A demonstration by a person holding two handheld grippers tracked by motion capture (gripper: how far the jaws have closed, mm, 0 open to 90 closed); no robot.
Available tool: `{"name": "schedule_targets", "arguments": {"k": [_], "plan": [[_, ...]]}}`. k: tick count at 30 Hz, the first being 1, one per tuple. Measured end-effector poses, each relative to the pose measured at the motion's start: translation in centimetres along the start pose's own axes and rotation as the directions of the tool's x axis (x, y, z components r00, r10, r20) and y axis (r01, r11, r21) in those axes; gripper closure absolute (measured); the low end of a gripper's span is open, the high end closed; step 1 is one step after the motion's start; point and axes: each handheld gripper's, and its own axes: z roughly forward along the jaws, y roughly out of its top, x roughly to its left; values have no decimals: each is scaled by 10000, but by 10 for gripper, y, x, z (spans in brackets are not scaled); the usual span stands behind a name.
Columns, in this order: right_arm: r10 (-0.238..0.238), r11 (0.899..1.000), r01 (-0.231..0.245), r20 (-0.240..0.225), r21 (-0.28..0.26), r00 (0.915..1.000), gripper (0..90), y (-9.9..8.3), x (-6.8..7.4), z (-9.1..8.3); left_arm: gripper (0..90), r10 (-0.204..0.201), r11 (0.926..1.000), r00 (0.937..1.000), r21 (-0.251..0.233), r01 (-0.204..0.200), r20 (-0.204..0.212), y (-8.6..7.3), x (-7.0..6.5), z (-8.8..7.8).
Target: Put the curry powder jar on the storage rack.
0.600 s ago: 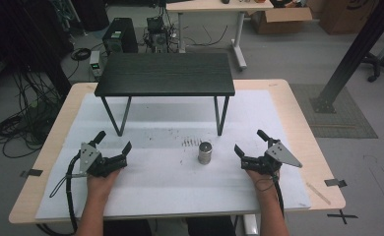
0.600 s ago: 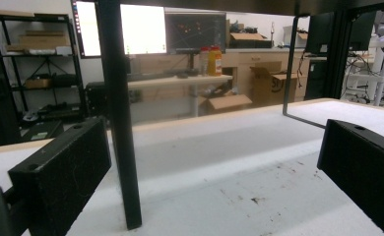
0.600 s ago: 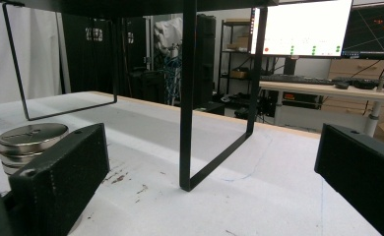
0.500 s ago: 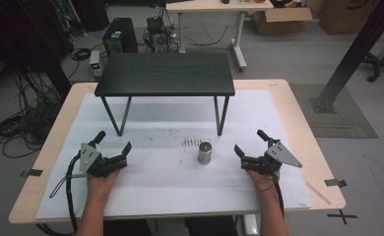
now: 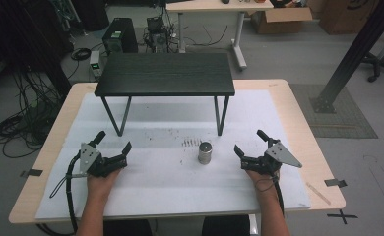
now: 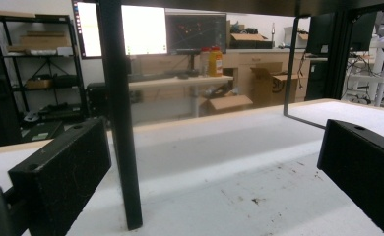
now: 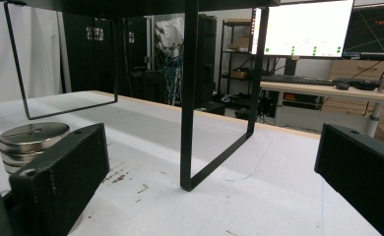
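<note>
Weight (image 5: 205, 153): a small metal cylinder, upright on the white mat (image 5: 170, 196) of the desk (image 5: 298, 113), between the two hands, nearer the right gripper (image 5: 251, 146), just in front of the right legs of the black stand (image 5: 164, 73). Seen again at the left edge of the right gripper view (image 7: 31, 140), partly behind the left jaw. Right gripper released, jaws wide, nothing between them; left gripper (image 5: 114, 143) likewise released and empty, well apart from the weight, facing a stand leg (image 6: 122, 128). Likely risks: an off-centre approach from the right nudging the weight over or sliding it on the mat; smooth round sides slipping out of flat pads if pinched too high; a jaw clipping the stand leg close behind. No containers in reach; cardboard boxes (image 5: 281, 14) on the floor far back, contents not visible.
</note>
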Motion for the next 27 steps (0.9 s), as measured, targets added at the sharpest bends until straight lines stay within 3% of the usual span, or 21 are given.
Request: {"name": "schedule_targets", "arguments": {"k": [17,22,27], "plan": [[186,9997,-185,-59,164,9998,0,1,-2,2,2,8,10000,10000,13,-8,-7,0,0,0],[540,9979,-528,-308,372,9981,0,2,-3,2,2,26,10000,10000,3,-26,-8,0,0,0],[481,9980,-455,-593,435,9971,0,9,-1,1,2,-21,10000,10000,7,21,-19,0,0,0]]}}
